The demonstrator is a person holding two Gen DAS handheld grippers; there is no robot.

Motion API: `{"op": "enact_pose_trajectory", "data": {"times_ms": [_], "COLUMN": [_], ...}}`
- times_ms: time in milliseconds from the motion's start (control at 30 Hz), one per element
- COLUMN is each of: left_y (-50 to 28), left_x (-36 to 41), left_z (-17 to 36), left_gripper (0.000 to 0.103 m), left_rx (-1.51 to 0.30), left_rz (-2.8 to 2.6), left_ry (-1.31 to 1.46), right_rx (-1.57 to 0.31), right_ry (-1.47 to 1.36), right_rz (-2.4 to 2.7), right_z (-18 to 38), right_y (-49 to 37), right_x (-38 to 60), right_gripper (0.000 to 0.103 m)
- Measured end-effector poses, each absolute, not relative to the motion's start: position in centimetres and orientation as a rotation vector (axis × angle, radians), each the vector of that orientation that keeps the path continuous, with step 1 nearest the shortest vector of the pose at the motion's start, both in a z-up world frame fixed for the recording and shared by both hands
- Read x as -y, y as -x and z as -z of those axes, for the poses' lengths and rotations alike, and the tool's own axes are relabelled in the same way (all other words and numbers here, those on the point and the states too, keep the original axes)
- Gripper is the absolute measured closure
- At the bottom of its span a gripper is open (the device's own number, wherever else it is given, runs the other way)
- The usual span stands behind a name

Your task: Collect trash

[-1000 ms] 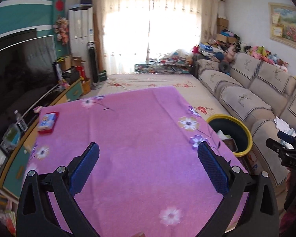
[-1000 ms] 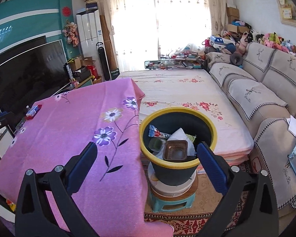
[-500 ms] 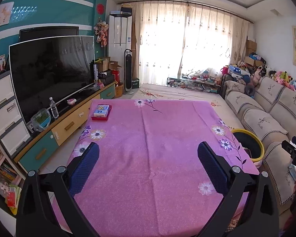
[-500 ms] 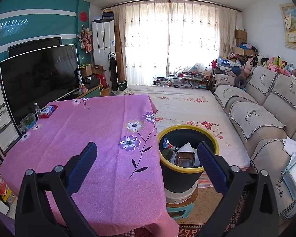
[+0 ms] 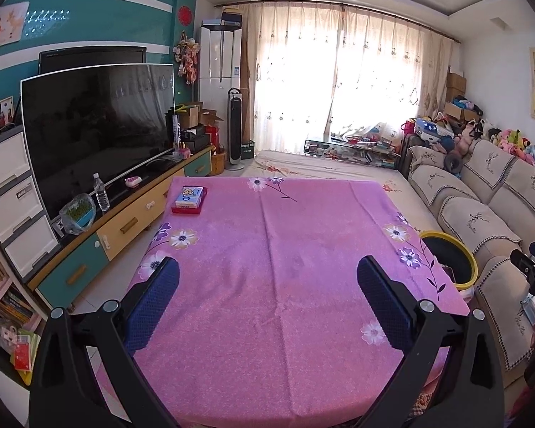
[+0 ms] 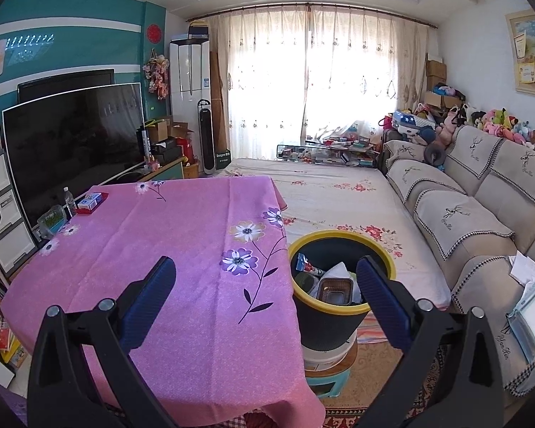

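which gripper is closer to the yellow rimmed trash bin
Right. The right gripper hangs open beside the trash bin, at the table's edge; the left gripper is over the table's middle, the bin off to its right.

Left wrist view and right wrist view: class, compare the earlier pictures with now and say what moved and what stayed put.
Both claws, left and right, drew back and up from the pink table, so more of the room shows. Both stayed open and empty. The card box and the trash bin, with its trash inside, stayed in place.
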State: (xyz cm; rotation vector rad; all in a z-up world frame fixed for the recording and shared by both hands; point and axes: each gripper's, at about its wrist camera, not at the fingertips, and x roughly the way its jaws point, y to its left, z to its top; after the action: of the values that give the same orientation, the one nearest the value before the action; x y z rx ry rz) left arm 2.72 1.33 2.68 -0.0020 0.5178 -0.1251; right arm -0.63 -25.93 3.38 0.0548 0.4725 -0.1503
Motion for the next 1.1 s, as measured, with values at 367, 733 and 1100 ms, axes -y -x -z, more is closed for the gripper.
{"op": "enact_pose_trajectory", "data": {"times_ms": [367,733,1100], "left_y": [-3.5,-3.5,-3.6], "left_x": [-0.2,-0.1,-0.1], "left_z": [-2.6,-2.5,-2.3], "left_gripper": [0.005,0.005,0.005], "left_rx": [-0.532,-0.53,-0.532], "left_rz": [0.14,0.136,0.138], "left_ry": [-0.014,-0.016,-0.016], "right_rx": [-0.472,-0.469,-0.468], "right_ry": [-0.064,-0.064,-0.064], "right_rz": [0.158,0.159,0.159], "right_z": [-3.2,-3.3,-3.4], "right_y": [0.4,0.4,0.4], "right_x": [26.3,26.3,26.3], "right_gripper": [0.007,0.007,0.007]}}
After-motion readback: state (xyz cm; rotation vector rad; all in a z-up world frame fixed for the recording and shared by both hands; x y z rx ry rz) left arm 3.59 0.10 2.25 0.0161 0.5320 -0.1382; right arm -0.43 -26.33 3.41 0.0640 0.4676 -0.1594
